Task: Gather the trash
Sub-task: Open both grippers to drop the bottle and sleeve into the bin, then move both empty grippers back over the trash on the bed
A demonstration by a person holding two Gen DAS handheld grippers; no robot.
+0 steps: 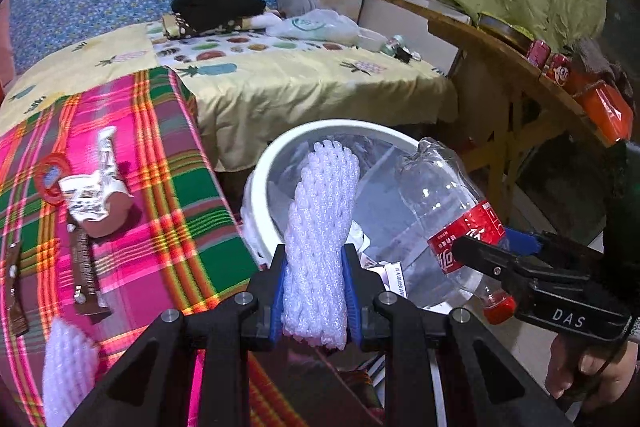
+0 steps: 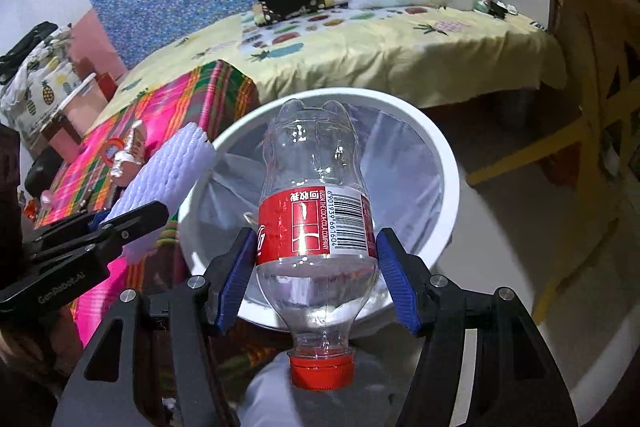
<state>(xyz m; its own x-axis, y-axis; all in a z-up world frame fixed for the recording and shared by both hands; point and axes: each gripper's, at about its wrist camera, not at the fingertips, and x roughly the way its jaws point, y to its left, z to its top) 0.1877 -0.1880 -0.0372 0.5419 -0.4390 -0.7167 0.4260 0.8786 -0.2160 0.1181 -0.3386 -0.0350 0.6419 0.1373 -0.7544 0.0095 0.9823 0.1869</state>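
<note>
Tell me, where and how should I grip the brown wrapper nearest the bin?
Grip the brown wrapper at its middle, jaws across its narrow width, coming from above: it lies flat and long on the plaid cloth.

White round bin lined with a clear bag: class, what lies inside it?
Inside the white round bin, crumpled white paper scraps show near the bottom; the white foam net and clear cola bottle hide the rest.
</note>
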